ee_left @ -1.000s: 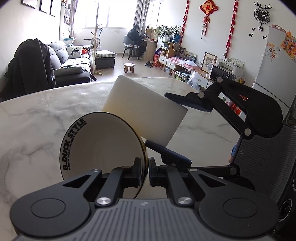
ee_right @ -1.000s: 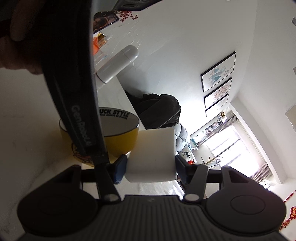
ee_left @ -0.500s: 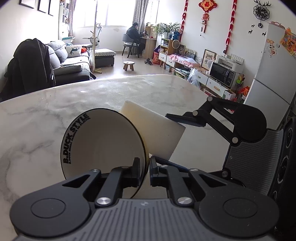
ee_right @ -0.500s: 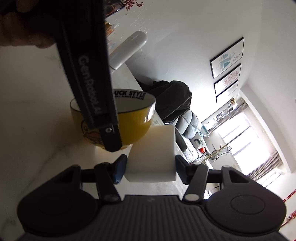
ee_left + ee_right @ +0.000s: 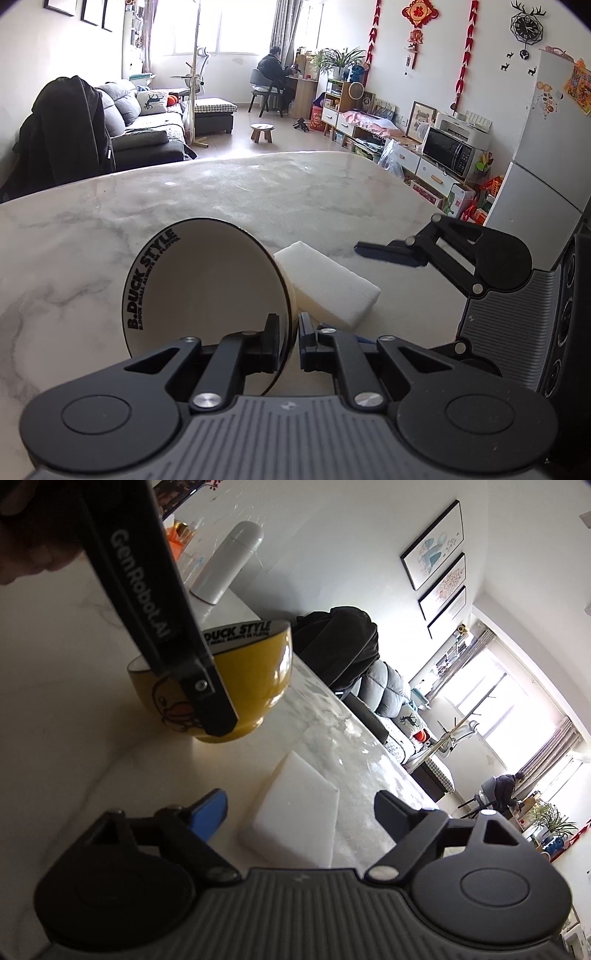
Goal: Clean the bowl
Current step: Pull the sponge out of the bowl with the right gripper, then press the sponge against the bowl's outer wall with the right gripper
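The left gripper (image 5: 291,341) has its jaws clamped on the rim of the yellow bowl with a white inside and a duck picture (image 5: 207,284), holding it tipped on its side above the tabletop. The right gripper (image 5: 299,808) has its jaws apart and opening, and the white foam sponge block (image 5: 299,812) lies flat on the tabletop between them, with neither pad touching it. The sponge sits just beside the bowl. The white marble tabletop with grey veins (image 5: 258,192) is wide and mostly bare. A white round bottle (image 5: 229,565) stands on it, further off. Past the tabletop is a living room with a grey sofa (image 5: 147,125), a dark coat (image 5: 70,125) draped over something at the table's far edge, a black microwave (image 5: 448,149) and a person seated at a desk (image 5: 271,72).
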Demonstrator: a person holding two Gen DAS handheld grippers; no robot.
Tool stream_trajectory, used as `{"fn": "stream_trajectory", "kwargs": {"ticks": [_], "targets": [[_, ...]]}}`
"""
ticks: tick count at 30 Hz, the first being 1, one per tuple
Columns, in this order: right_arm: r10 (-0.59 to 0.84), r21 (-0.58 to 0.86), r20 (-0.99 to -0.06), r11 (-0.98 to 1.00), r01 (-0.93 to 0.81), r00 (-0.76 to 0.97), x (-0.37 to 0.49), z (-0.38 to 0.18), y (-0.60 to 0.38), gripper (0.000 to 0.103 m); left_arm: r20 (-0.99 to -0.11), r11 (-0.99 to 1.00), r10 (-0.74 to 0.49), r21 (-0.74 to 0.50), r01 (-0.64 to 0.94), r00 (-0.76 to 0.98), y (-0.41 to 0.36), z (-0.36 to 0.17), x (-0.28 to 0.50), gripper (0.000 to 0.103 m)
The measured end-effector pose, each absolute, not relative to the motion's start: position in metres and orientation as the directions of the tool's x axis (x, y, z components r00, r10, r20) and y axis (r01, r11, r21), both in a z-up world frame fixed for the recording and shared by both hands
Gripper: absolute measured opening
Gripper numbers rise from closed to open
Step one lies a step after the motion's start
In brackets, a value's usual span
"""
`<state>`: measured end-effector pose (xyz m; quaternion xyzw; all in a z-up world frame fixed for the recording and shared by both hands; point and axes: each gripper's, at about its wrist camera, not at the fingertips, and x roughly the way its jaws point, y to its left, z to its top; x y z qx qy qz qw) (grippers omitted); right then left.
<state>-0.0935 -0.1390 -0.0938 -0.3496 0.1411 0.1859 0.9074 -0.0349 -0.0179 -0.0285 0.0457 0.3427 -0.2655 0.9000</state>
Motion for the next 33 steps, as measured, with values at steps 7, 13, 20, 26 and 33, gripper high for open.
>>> {"fn": "stream_trajectory", "kwargs": {"ticks": [7, 13, 20, 26, 33], "targets": [[0.262, -0.473, -0.451, 0.741, -0.477, 0.853, -0.072, -0.090, -0.142, 0.058, -0.641, 0.853, -0.454, -0.110, 0.511, 0.620, -0.017, -0.030, -0.034, 0.010], [0.269, -0.301, -0.524, 0.829, -0.472, 0.808, -0.046, -0.082, -0.146, 0.058, -0.642, 0.851, -0.457, -0.115, 0.513, 0.615, -0.018, -0.031, -0.033, 0.010], [0.316, 0.002, -0.535, 0.928, -0.374, 0.783, -0.028, -0.075, -0.181, 0.047, -0.640, 0.853, -0.456, -0.114, 0.510, 0.618, -0.016, -0.030, -0.034, 0.010], [0.391, 0.382, -0.501, 0.901, -0.208, 0.772, -0.024, -0.073, -0.230, 0.047, -0.639, 0.853, -0.456, -0.115, 0.509, 0.620, -0.017, -0.030, -0.033, 0.010], [0.325, 0.412, -0.475, 0.903, -0.120, 0.818, -0.024, -0.065, -0.237, 0.028, -0.638, 0.853, -0.456, -0.116, 0.508, 0.620, -0.019, -0.030, -0.033, 0.010]]}}
